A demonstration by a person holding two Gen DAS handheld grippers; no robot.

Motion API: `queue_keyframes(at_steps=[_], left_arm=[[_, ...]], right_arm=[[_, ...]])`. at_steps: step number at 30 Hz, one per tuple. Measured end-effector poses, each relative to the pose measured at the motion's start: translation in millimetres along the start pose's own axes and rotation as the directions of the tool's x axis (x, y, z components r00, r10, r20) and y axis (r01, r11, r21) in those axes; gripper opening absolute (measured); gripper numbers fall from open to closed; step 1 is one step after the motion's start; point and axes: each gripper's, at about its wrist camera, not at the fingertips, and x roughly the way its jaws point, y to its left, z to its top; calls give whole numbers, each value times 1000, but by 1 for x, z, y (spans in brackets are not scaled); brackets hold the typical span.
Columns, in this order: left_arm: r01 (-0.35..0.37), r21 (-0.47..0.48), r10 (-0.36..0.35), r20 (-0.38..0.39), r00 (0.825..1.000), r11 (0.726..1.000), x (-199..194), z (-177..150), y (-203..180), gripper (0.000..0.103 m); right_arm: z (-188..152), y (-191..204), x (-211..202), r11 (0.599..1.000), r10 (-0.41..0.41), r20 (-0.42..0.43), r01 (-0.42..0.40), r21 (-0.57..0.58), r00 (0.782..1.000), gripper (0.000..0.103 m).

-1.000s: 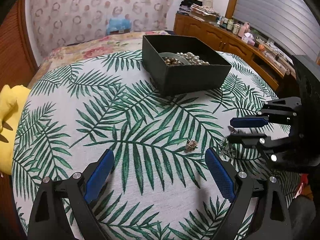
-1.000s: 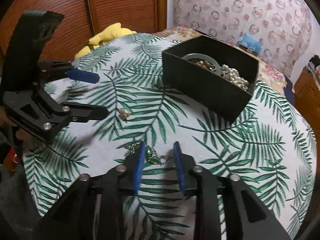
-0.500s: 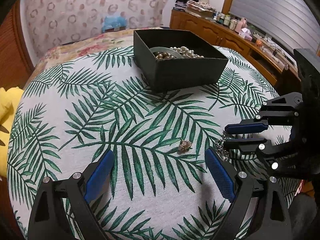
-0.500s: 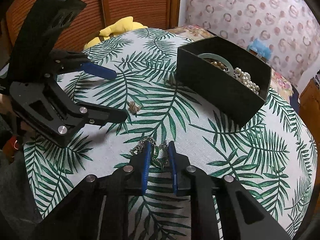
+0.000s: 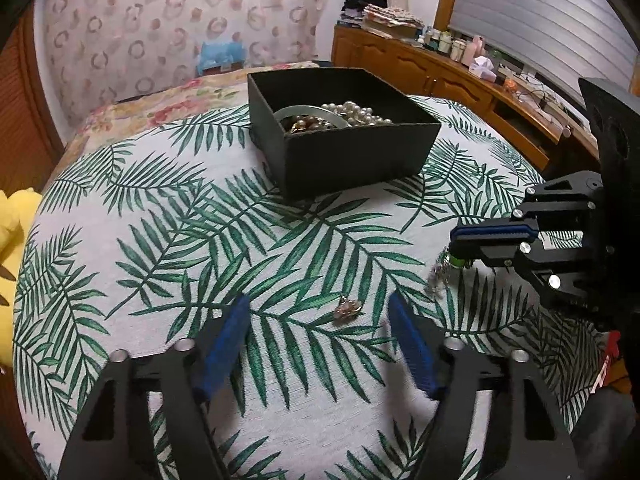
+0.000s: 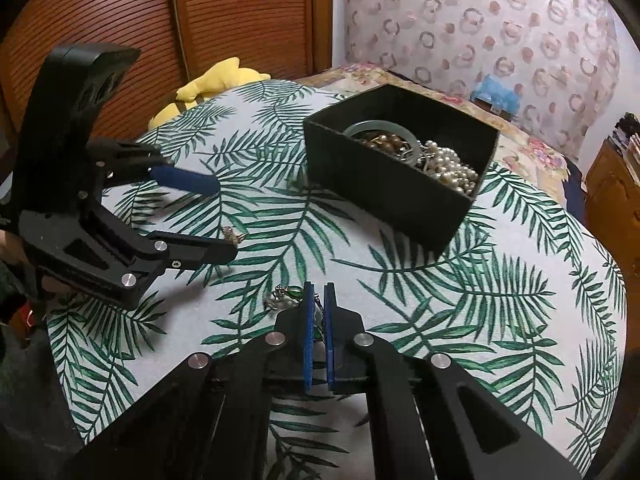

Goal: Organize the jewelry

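The black box [image 5: 344, 152] holds pearls; beside it, the right tool [image 6: 319, 292] pinches a green-stoned chain [image 6: 286, 294], while the left tool [image 5: 320, 316] is closing around a small trinket [image 5: 347, 309].

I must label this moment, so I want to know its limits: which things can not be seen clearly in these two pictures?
- Green-stone chain: right wrist view, mostly hidden between the right gripper pads; left wrist view, blurred.
- Small brooch: too small to identify; the closing left gripper has not reached it.
- Black box: near wall hides its floor.
- Yellow toy: cut off at the left edge.
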Motion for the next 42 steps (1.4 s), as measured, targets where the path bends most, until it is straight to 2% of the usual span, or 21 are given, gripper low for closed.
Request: queue_keyframes(at_steps=[4,7,9,10,11,12,20,33,42], left_arm=[[16,8,-16,0,1000,1000,1,-1,-4,45],[23,17,-23,9,1000,1000,1,-3,-7,41],[29,16,-29,11,1000,999,2,-3,-8,27],[30,17,-30,13,999,999,2,-3,-8,23],[32,18,-33,11,999,999,2,-3,-9,14],[36,18,-36,11,999,999,2,-3,-9,13],[26,3,-26,52,998,1000,-6,8,-7,13],[8,14,-10,123,992,1000,-14,57,-4,13],[-6,24,2,149,989,1000,-5,87,-1,13]], right_arm=[[1,-6,-2,1000,-10,9,10,18,1000,5],[1,-11,-3,999,-17,12,17,28,1000,5],[1,-13,-4,999,-21,15,20,33,1000,5],[1,-15,-4,999,-22,18,21,37,1000,5],[2,-16,-4,999,-23,19,23,38,1000,5],[2,-17,-5,999,-25,22,24,40,999,5],[16,-27,-18,998,-38,69,35,45,997,5],[63,-59,-43,997,-71,183,69,21,981,5],[86,-78,-21,996,-78,199,68,54,977,6]])
